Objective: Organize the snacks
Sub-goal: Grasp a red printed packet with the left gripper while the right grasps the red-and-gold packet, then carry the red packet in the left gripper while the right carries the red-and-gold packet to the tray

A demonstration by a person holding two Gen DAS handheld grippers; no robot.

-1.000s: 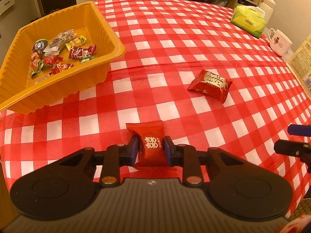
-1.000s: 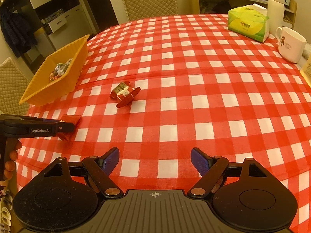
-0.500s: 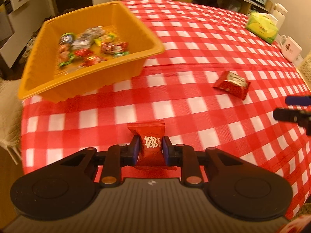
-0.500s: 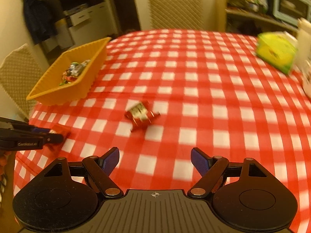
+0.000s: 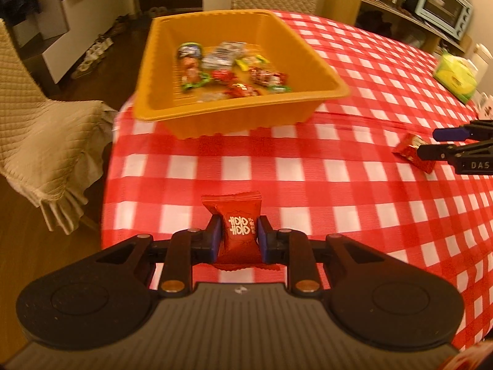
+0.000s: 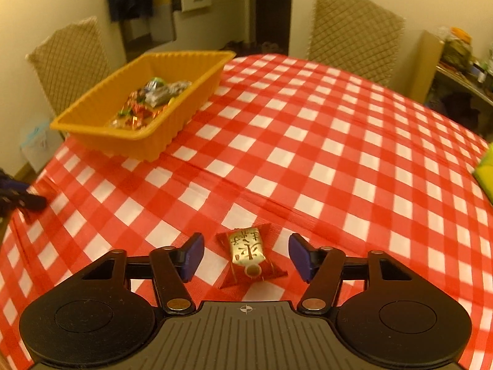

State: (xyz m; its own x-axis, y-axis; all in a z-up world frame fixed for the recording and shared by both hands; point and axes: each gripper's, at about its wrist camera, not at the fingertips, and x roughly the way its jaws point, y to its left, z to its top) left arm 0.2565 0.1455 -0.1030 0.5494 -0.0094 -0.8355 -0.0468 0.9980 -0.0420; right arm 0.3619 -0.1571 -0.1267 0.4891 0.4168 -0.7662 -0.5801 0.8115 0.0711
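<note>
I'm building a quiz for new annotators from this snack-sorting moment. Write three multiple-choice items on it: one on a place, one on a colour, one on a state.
1. Where does the gold-labelled snack lie?
A. In the tray
B. On the tablecloth, between the right gripper's open fingers
C. On a chair

2. What colour is the tray?
A. Orange
B. Blue
C. White

3. What is the state of the left gripper?
A. Open and empty
B. Shut on the red snack packet
C. Inside the tray

Answers:
1 B: the right wrist view shows it on the checked tablecloth with the right gripper spread either side of it, not touching.
2 A: both views show its orange walls.
3 B: the red snack packet is pinched between its pads, short of the tray.
</note>
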